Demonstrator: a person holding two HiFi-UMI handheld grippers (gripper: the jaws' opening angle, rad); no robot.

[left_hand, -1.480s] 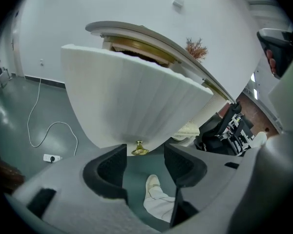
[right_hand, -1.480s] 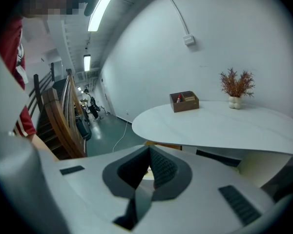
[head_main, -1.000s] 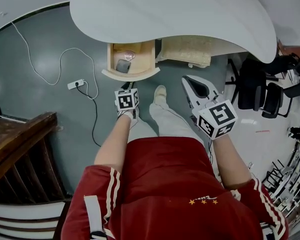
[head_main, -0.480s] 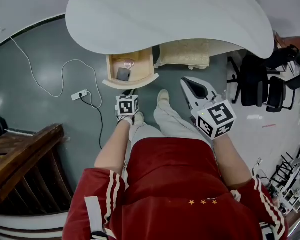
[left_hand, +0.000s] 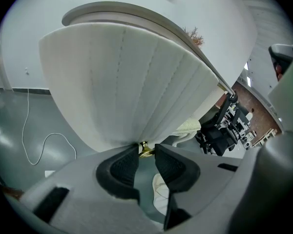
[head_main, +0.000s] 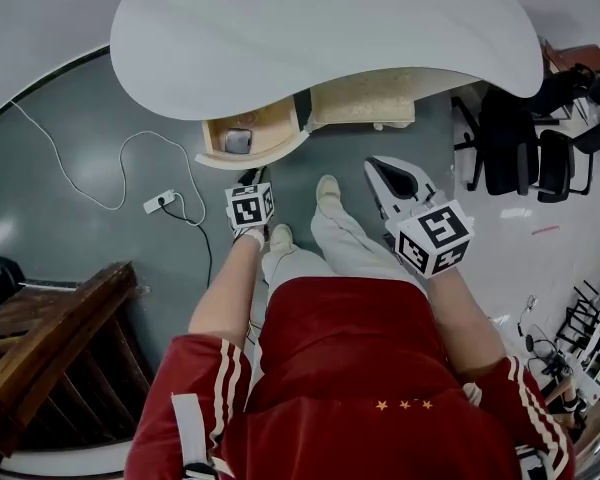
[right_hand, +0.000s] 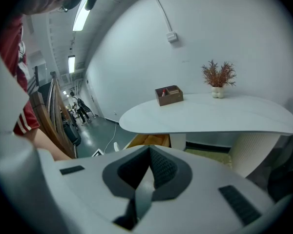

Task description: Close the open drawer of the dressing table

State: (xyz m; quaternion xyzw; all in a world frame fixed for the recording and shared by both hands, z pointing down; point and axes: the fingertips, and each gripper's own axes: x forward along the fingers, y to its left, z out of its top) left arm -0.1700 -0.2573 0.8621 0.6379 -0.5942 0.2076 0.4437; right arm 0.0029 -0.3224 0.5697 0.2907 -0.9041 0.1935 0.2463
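Observation:
The dressing table point(head_main: 320, 28) has a white curved top. Its wooden drawer point(head_main: 242, 140) sticks out a little under the left part, with a dark object inside. In the left gripper view the white ribbed drawer front point(left_hand: 127, 82) fills the frame, and its small gold knob point(left_hand: 145, 149) sits between the pads. My left gripper point(left_hand: 146, 153) is shut on that knob; in the head view the left gripper point(head_main: 249, 180) is right at the drawer front. My right gripper point(head_main: 384, 166) hangs apart to the right, shut and empty, with its pads point(right_hand: 158, 165) meeting.
A power strip point(head_main: 160, 203) with a white cable lies on the grey floor to the left. Dark wooden furniture point(head_main: 50, 338) stands at lower left and black office chairs point(head_main: 510, 148) at right. A brown box point(right_hand: 168, 95) and a small vase point(right_hand: 217, 91) sit on the tabletop.
The drawer has slid inward under the tabletop, so less of its inside shows. My left gripper moved with it toward the table. The right gripper hardly shifted.

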